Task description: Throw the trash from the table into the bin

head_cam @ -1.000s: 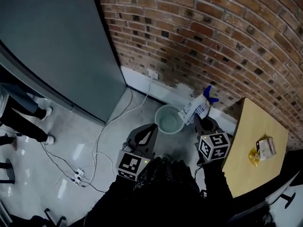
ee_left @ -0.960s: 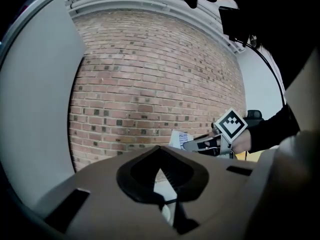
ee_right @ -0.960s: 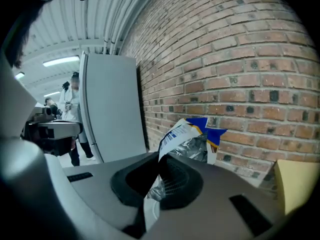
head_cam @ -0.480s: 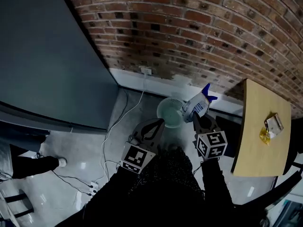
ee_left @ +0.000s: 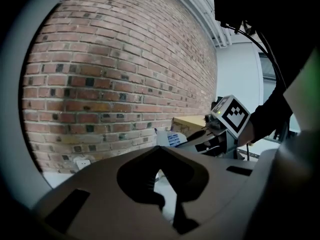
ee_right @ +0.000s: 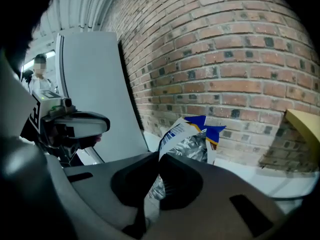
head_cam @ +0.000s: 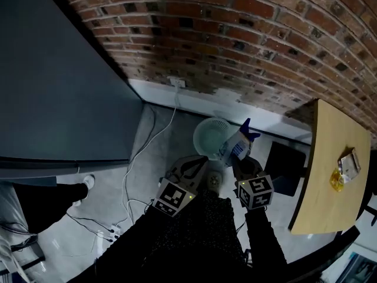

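Note:
A blue-and-white foil snack bag (head_cam: 238,144) sticks up from my right gripper (head_cam: 238,161), which is shut on its lower end. The bag hangs over the near right rim of the pale round bin (head_cam: 211,135) on the floor by the brick wall. In the right gripper view the bag (ee_right: 192,136) rises from between the closed jaws of the right gripper (ee_right: 161,156). My left gripper (head_cam: 191,166) is shut and holds nothing, just in front of the bin. In its own view the left gripper (ee_left: 159,151) has its tips together. More trash (head_cam: 347,163) lies on the wooden table (head_cam: 330,208).
The brick wall (head_cam: 247,46) runs behind the bin, and a large grey panel (head_cam: 53,99) stands at the left. Cables and a power strip (head_cam: 112,232) lie on the floor at the left. A dark mat (head_cam: 284,167) lies beside the table. A person's shoe (head_cam: 88,183) shows at the left.
Both grippers have sunk toward the floor and closer to the bin. The bag has come down with the right gripper and now hangs by the bin's rim.

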The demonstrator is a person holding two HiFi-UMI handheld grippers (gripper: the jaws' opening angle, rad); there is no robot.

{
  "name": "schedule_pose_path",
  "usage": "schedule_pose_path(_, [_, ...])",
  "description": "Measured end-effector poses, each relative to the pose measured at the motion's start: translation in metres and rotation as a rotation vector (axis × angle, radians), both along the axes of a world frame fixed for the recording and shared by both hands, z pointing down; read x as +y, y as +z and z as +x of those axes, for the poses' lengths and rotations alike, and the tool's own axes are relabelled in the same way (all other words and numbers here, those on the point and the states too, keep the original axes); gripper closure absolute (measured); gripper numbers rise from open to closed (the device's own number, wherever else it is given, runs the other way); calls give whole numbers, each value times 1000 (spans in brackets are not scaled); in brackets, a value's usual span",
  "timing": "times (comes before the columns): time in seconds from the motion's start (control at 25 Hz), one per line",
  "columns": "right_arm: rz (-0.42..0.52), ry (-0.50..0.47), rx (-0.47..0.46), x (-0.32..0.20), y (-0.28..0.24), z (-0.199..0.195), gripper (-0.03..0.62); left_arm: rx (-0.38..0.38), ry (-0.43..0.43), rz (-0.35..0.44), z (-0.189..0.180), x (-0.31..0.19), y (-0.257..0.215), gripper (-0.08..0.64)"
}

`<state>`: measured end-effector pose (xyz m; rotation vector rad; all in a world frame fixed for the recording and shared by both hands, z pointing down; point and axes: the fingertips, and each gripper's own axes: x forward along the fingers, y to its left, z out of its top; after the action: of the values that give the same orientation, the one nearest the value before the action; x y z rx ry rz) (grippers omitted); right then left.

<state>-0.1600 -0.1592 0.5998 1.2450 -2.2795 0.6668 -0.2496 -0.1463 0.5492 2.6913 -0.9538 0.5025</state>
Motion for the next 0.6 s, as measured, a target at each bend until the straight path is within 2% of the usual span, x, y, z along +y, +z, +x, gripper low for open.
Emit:
schedule_pose_path(0.2, [-60,7,-24,-22,62,9,581,-48,1,-22,13,-33,54,554])
schedule_pose_path(0.4, [-127,28,-97,-50,129,8,582,-61,-116,-49,10,-76,102,555])
schedule_pose_path(0.6, [-125,-18,-84,-77,168,15,581,-70,-172,-84,12,-102,155,554])
